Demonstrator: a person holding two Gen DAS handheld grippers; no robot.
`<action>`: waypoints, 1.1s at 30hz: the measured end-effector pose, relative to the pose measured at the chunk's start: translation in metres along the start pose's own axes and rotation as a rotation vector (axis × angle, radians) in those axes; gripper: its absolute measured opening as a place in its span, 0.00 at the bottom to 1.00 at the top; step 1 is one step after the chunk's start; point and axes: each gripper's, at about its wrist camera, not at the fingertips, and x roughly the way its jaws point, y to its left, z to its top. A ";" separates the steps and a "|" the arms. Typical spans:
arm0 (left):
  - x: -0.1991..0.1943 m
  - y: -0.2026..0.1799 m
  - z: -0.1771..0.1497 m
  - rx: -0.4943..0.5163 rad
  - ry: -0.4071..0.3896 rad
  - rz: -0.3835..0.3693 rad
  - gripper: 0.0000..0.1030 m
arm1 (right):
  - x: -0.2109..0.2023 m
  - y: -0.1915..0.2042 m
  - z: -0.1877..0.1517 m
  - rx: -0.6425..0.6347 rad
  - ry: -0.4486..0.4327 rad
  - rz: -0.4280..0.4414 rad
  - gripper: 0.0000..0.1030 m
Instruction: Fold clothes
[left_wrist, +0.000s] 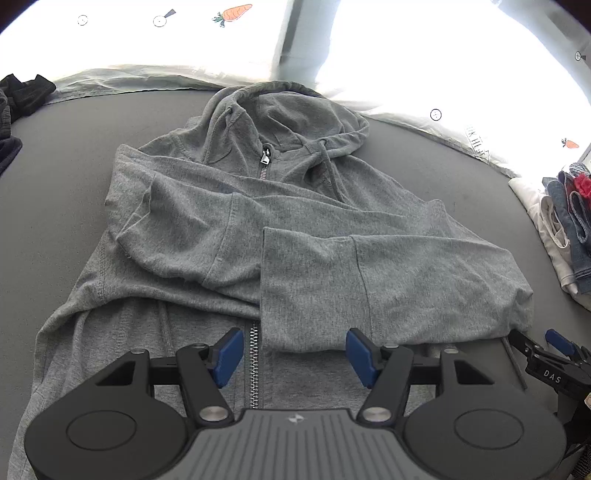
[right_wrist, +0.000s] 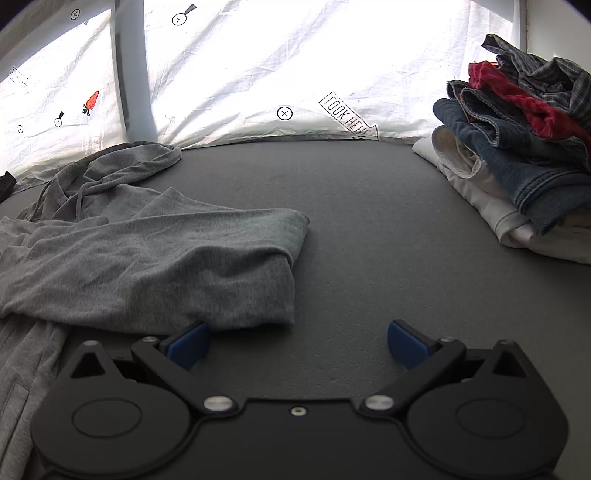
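A grey zip-up hoodie (left_wrist: 280, 236) lies face up on the dark grey counter (right_wrist: 369, 221), its hood toward the far edge where a white printed sheet (right_wrist: 240, 74) hangs. Both sleeves are folded across the chest, one cuff overlapping the other near the middle, and the zipper (left_wrist: 254, 365) runs down toward the near edge.

The left gripper (left_wrist: 295, 354) hovers over the hoodie's lower front, its blue pads standing apart on either side of the zipper line with no cloth pinched between them; it is released. The right gripper (right_wrist: 297, 343) sits just beyond the hoodie's right side, over bare counter, its jaws spread wide and empty; its left pad is just beside the folded sleeve's edge.

A stack of folded clothes (right_wrist: 517, 155), with denim, red and plaid pieces on white ones, rests at the right edge of the counter. Dark garments (left_wrist: 22, 99) lie at the far left corner.
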 end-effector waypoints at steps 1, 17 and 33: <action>0.005 -0.004 0.001 0.017 0.009 -0.001 0.60 | 0.000 0.000 0.000 0.000 0.000 0.000 1.00; -0.027 0.002 0.022 0.061 -0.133 0.031 0.00 | 0.000 0.000 0.001 0.001 0.001 -0.001 1.00; -0.098 0.064 0.086 -0.069 -0.386 0.098 0.00 | 0.000 0.002 0.001 -0.007 0.002 -0.015 1.00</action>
